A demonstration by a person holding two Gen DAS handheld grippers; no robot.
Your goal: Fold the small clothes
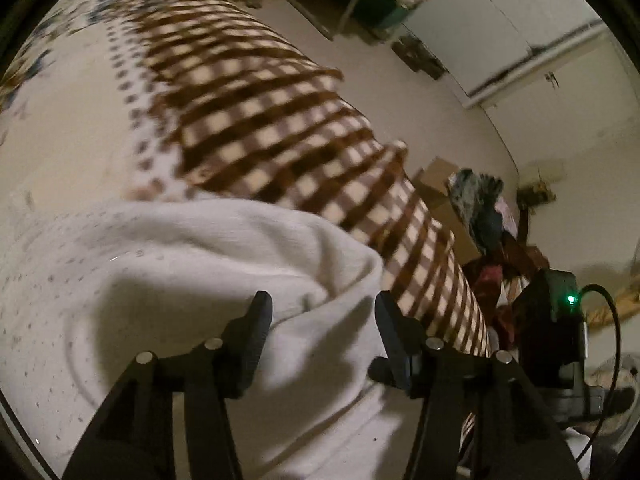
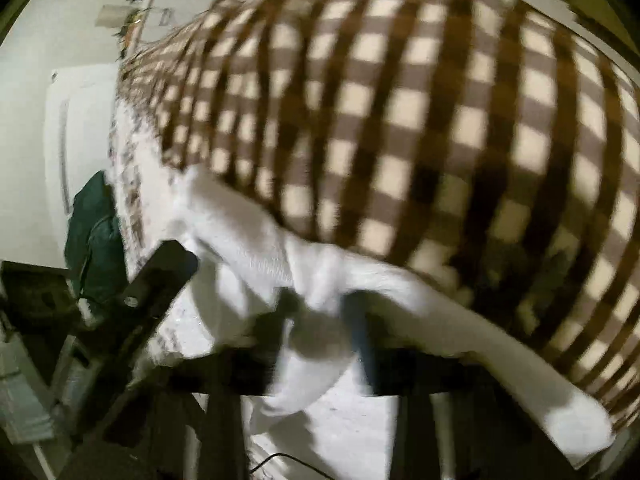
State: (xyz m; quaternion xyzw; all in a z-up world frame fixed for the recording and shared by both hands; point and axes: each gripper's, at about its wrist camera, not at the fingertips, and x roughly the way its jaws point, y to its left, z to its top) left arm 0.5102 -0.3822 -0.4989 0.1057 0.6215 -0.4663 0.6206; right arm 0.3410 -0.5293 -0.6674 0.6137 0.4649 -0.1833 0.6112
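Cloth (image 1: 224, 264) (white) sits between parted left gripper (image 1: 320, 312) fingers; right gripper (image 2: 320, 312) pinches it.

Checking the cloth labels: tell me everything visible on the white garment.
The white garment is soft knit-looking cloth, plain in part, with faint small grey specks elsewhere. It lies rumpled and bunched on the bed, its far edge against the brown checked blanket. In the left wrist view a fold sits between the left claw fingers, which stand apart. In the blurred right wrist view the right claw pinches a gathered fold.
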